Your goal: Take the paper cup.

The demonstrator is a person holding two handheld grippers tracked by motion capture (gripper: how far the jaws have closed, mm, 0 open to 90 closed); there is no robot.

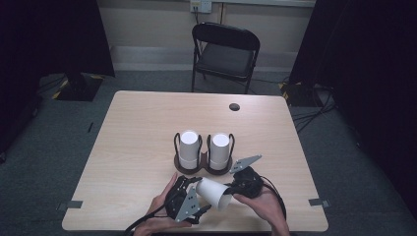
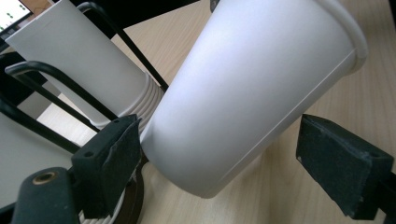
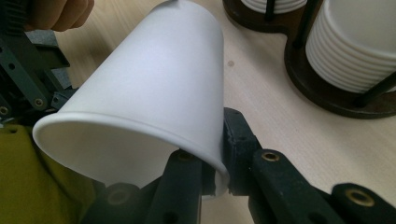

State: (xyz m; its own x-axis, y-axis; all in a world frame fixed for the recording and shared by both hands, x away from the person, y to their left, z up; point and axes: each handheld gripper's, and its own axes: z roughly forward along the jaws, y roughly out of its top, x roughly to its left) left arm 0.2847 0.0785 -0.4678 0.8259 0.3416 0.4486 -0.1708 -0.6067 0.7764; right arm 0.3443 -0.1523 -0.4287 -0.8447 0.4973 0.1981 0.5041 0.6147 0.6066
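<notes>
Right hand-held gripper [image 3: 215, 163] pinching cup [image 3: 154, 98] rim

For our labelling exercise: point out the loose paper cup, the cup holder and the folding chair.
Loose paper cup [image 1: 212, 193], high view, middle of its side wall.
Cup holder [image 1: 191, 170], high view, dark base at the front.
Folding chair [image 1: 224, 59], high view, centre of the seat.

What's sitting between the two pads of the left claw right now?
The loose paper cup, lying on its side. In the left gripper view the left claw stands open around it, right pad clear.
</notes>
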